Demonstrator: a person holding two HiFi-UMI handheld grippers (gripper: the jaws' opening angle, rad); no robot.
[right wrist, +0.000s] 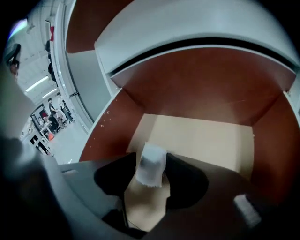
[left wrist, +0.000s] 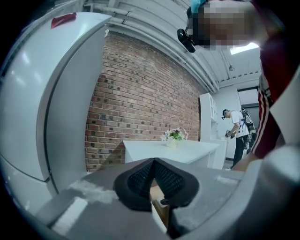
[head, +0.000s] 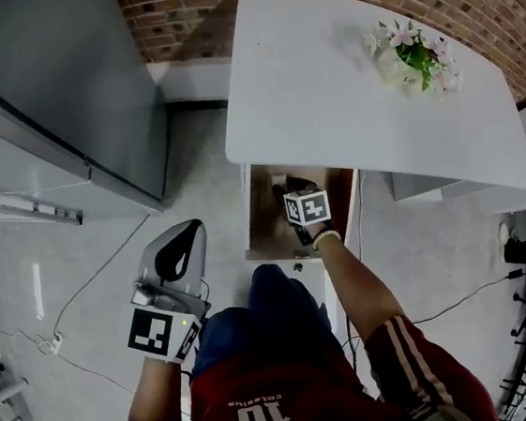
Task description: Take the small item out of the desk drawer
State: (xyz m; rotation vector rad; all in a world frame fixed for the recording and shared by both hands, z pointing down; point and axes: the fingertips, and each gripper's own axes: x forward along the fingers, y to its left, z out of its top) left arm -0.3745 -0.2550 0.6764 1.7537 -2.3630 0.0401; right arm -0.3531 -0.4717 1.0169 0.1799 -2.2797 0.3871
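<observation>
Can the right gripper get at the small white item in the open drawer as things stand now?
Probably yes: the drawer is open, the right gripper has its jaws apart, and the small white item lies between them, uncovered.

Flowers (head: 415, 53) on desk (head: 325, 94), item (right wrist: 151, 164) in drawer (right wrist: 206, 136)

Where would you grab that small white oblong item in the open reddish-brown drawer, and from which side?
Probably across its two long sides, from above: the small white oblong item lies in the reddish-brown drawer, and its narrow width fits between the open jaws of the right hand-held gripper.
</observation>
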